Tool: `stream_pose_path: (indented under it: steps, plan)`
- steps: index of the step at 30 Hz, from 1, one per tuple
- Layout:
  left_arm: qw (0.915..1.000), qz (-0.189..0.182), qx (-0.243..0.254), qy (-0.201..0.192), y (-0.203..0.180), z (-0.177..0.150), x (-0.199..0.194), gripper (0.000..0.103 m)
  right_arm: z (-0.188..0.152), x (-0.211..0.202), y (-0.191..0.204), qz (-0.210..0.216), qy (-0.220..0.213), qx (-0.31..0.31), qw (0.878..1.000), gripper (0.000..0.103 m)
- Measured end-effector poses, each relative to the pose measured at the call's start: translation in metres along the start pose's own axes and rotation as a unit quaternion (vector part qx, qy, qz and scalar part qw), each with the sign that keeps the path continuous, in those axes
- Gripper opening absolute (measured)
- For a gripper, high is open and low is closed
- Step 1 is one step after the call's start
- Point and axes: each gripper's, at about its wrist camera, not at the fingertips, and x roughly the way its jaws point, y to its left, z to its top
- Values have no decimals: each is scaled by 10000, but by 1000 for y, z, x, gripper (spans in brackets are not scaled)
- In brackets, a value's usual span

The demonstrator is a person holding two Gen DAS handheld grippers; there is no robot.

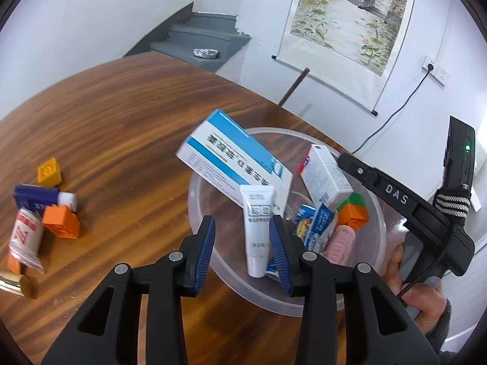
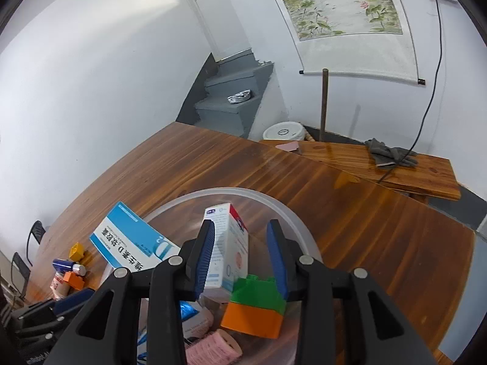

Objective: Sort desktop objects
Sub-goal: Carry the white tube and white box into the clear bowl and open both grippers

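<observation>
A clear plastic bowl point(image 1: 304, 135) point(image 2: 243, 190) on the wooden table holds a large blue-and-white box point(image 1: 231, 158) point(image 2: 131, 240), a small white box point(image 1: 325, 173) point(image 2: 226, 243), a green-and-orange block point(image 1: 354, 213) point(image 2: 255, 307), a blue sachet point(image 1: 316, 225) and a pink roll point(image 1: 339, 243) point(image 2: 213, 346). My left gripper point(image 1: 242, 222) is open over the bowl's near rim; a white tube point(image 1: 257, 231) stands loose between its pads, close to the right one. My right gripper point(image 2: 240, 225) is open too, with the small white box leaning by its left pad.
Left of the bowl lie a yellow block point(image 1: 48, 172), a dark blue stick point(image 1: 42, 197), an orange block point(image 1: 62, 222), a red-and-white sachet point(image 1: 26, 237) and a gold tube point(image 1: 18, 284). A hand point(image 1: 426, 298) holds the right tool. A bench point(image 2: 395, 167) stands beyond the table.
</observation>
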Motion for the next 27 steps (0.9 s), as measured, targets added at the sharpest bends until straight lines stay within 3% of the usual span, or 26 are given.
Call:
stream_pose_path:
  steps: [5,18,27]
  plan:
    - [9999,107,62,-27,3,-1,-2,41,-3,-5,1,-158,70,-39,9998,40]
    - [9995,242,-177,-112,23,-5,-17,41,-13,-4,24,-16,195,-306,9993,40]
    - [9985,423,-310,-147,48,-14,-31,41,-12,-14,27,-629,-19,-375,9973,41]
